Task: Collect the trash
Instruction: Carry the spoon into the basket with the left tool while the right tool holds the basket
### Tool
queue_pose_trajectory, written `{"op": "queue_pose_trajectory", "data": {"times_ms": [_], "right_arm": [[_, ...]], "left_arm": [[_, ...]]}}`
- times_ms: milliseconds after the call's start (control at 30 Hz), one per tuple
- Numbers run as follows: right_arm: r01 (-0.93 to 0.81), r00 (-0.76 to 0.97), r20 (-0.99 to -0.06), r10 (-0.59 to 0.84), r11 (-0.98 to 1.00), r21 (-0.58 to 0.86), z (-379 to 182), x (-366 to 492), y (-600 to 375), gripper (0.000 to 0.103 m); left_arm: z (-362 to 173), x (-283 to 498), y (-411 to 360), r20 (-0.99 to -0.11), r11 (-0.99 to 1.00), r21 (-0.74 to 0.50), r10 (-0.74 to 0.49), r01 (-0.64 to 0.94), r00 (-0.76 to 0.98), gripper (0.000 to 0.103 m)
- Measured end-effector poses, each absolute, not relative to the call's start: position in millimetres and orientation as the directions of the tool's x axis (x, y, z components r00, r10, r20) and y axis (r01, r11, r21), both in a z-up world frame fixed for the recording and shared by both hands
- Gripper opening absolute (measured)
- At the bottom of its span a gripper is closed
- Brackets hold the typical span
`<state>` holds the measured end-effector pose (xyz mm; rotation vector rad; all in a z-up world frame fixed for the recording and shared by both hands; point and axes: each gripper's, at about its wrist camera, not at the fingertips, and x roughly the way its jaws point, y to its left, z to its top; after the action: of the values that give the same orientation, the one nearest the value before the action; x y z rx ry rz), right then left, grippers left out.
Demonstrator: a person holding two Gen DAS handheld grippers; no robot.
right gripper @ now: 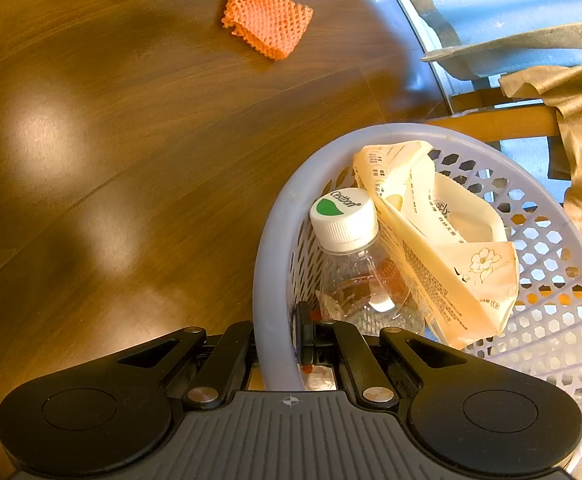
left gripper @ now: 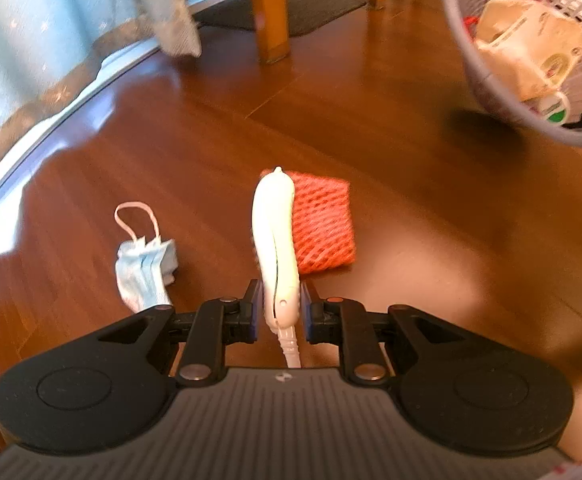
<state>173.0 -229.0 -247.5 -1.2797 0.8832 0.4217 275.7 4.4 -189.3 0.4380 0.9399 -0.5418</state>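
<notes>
the left gripper [left gripper: 281, 304], jaws clamped on a white plastic piece [left gripper: 275, 232], lifts it toward the basket [right gripper: 275, 280] gripped at its rim by the right gripper [right gripper: 279, 340], while mask [left gripper: 145, 268] and orange net [left gripper: 323, 224] wait on the floor [left gripper: 411, 160].

Glossy reddish-brown wooden plank floor [left gripper: 371, 92] fills the room, catching soft patches of light. Pale blue star-patterned curtains [left gripper: 31, 40] hang at a bright window, an orange-brown wooden furniture leg [left gripper: 269, 12] stands on a dark grey floor mat [left gripper: 311, 4].
</notes>
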Motion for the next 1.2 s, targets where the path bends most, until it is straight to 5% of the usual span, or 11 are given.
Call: {"op": "queue_pose_trajectory", "data": {"times_ms": [833, 1200], "right_arm": [[-0.717, 0.615, -0.764, -0.195, 0.266, -0.645, -249.3, 173.7, -226.3, 0.0], [-0.712, 0.617, -0.763, -0.192, 0.275, -0.646, -248.1, 175.0, -227.9, 0.0]], "left_arm": [[-92.6, 252.6, -117.1, -0.746, 0.517, 0.132, -0.511, 0.846, 0.428, 0.016], [-104.0, 258.0, -199.5, -0.8, 0.305, 0.187, -0.504, 0.934, 0.325, 0.016]]}}
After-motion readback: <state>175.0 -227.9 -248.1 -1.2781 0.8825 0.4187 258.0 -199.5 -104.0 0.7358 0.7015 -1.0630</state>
